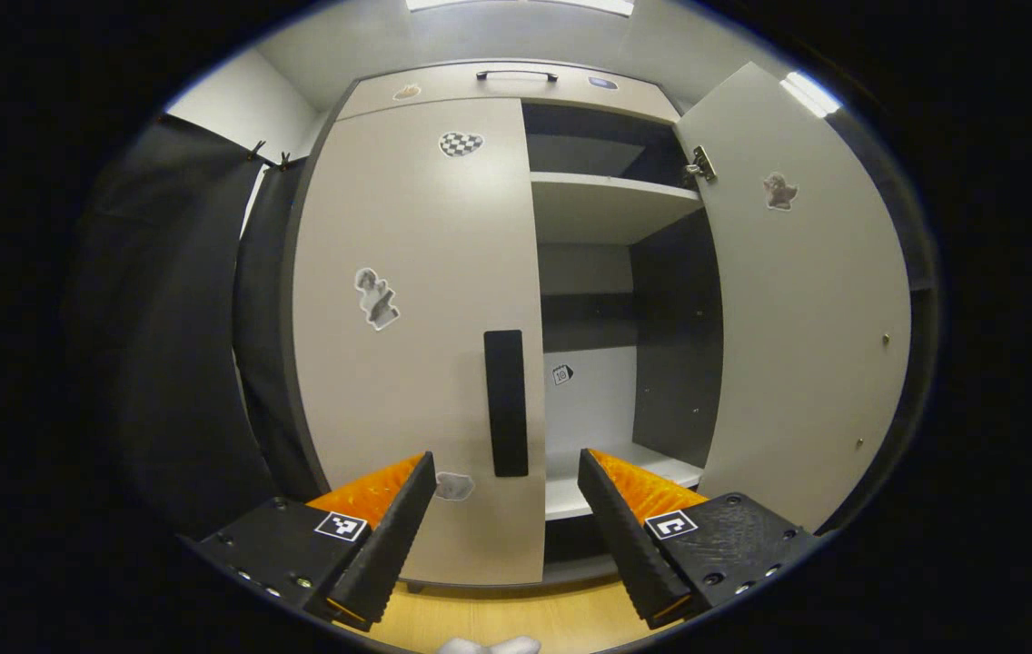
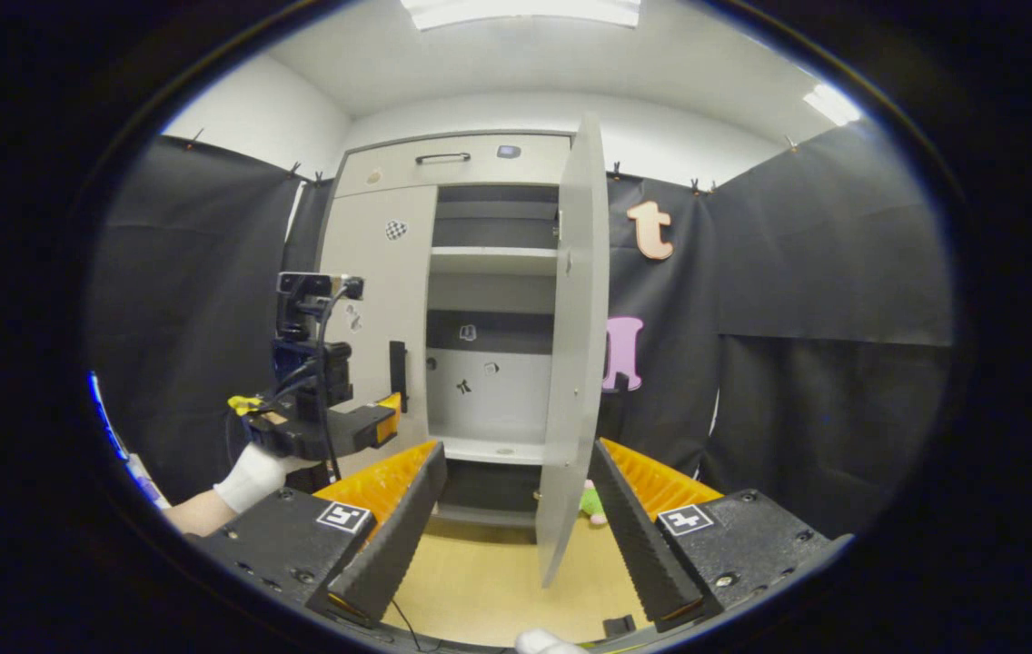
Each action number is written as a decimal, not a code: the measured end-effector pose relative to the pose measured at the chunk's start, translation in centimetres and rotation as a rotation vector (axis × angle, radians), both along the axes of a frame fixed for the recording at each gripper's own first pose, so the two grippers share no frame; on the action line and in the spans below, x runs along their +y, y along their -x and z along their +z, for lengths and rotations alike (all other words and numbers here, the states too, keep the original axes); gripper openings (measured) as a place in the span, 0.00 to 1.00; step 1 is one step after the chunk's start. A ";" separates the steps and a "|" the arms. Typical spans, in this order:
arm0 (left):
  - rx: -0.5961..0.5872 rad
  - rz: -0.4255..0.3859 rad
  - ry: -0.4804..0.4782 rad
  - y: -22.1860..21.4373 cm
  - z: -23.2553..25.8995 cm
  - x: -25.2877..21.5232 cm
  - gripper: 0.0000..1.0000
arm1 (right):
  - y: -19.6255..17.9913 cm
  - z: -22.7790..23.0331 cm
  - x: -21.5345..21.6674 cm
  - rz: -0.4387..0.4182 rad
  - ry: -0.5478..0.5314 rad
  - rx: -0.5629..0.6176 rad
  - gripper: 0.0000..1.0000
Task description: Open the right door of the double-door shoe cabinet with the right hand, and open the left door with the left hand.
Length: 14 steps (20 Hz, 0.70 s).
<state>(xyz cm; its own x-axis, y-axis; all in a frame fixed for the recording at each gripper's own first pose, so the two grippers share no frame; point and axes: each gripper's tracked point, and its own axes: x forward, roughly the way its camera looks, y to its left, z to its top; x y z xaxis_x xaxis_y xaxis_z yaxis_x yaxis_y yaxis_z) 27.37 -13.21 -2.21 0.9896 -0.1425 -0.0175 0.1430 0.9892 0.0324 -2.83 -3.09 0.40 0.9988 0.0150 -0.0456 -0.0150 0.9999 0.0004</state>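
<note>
Before the closed left door [image 1: 416,336], both claws gape empty; right door [image 2: 575,354] swung wide.

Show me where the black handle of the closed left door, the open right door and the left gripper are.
black handle [image 1: 506,402]: left gripper view, middle of the vertical bar.
open right door [image 2: 575,345]: right gripper view, its face seen almost edge-on.
left gripper [image 1: 507,509]: left gripper view, midway between its fingertips.

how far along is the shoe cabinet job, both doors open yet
Half done. The right door already stands swung wide, baring the shelves. The left door is shut. In hand: the left hand-held gripper, open, is lined up with the door's black handle but not touching it. Left: grip the handle and pull. The right hand-held gripper is open, holding nothing.
</note>
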 end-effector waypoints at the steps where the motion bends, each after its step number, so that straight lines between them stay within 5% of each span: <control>1: -0.003 0.000 -0.004 -1.2 0.2 -0.3 0.96 | -0.2 0.0 -0.4 -0.011 0.005 0.002 1.00; 8: 0.002 0.006 0.014 -6.9 0.8 -0.9 0.96 | -1.6 -0.6 -2.1 -0.043 -0.002 0.028 1.00; 14: 0.026 0.026 0.039 -8.3 0.2 -0.4 0.72 | -2.5 -0.9 -2.1 -0.043 0.005 0.046 1.00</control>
